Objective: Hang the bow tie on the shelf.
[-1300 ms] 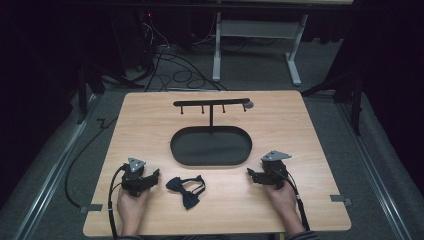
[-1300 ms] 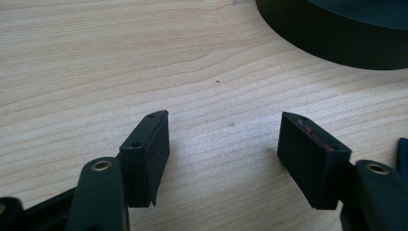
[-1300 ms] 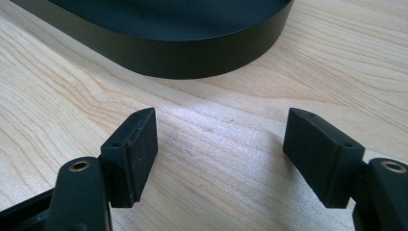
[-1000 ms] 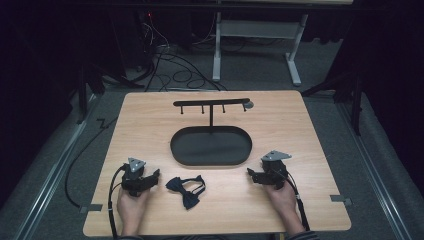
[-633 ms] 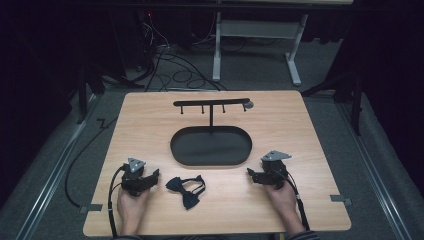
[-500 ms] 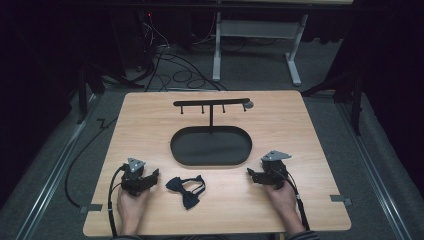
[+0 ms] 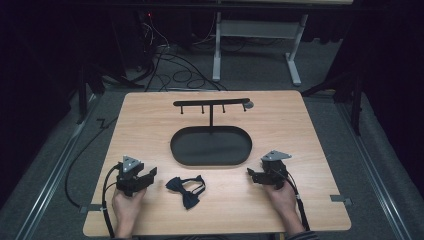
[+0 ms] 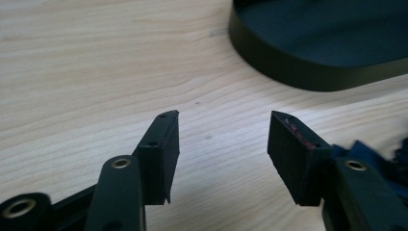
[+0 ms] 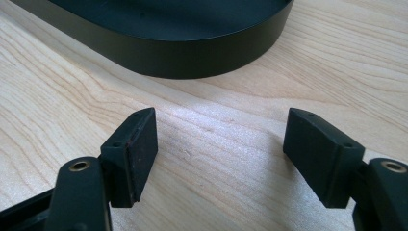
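Note:
A dark blue bow tie (image 7: 186, 187) lies flat near the table's front edge, between the two hands. My left gripper (image 7: 150, 173) rests on the wood just left of it, open and empty; a blue edge of the bow tie (image 8: 358, 149) peeks past its right jaw. My right gripper (image 7: 251, 175) rests at the front right, open, holding nothing, pointing at the oval base. A black stand with an oval tray base (image 7: 211, 145) and a T-shaped bar with pegs (image 7: 211, 103) stands mid-table. The base's wall (image 9: 192, 53) lies close ahead of the right gripper's jaws.
The wooden table (image 7: 300, 125) has bare room left and right of the stand. Beyond its far edge lie cables (image 7: 165, 55) and a desk frame (image 7: 255, 35) on the grey floor. Metal brackets (image 7: 340, 199) sit at the front corners.

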The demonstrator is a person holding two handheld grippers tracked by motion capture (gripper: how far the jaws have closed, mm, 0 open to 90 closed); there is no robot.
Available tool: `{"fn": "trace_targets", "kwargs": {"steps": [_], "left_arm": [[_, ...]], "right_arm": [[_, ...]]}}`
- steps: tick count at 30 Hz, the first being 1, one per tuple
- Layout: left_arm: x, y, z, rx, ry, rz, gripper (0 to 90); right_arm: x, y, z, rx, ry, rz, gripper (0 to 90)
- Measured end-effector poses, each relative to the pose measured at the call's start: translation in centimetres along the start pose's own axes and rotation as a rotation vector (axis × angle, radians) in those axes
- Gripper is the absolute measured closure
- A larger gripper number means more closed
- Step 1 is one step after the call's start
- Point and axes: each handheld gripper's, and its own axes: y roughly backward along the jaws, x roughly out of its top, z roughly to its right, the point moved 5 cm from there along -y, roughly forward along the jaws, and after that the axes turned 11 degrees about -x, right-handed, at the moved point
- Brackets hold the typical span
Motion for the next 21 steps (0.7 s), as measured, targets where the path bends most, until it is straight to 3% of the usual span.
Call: {"fn": "trace_targets", "kwargs": {"steps": [3,5,8,14,21], "left_arm": [[0.3,0.2,0.6,-0.015,-0.01,0.006,46.0],[0.6,0.3,1.6,-0.054,-0.02,0.006,48.2],[0.7,0.3,2.3,-0.074,-0.031,-0.002,49.5],[1.0,0.0,4.9,-0.141,-0.073,-0.022,50.9],[1.1,-0.6,6.9,-0.153,-0.143,-0.055,51.6]], "right_arm": [[0.0,0.0,0.0,0.0,-0.001,0.0,29.3],[0.0,0.0,0.0,0.0,0.0,0.0,29.3],[0.0,0.0,0.0,0.0,0.0,0.0,29.3],[0.0,0.0,0.0,0.001,-0.001,0.0,29.3],[0.0,0.0,0.0,0.001,-0.001,0.0,29.3]]}}
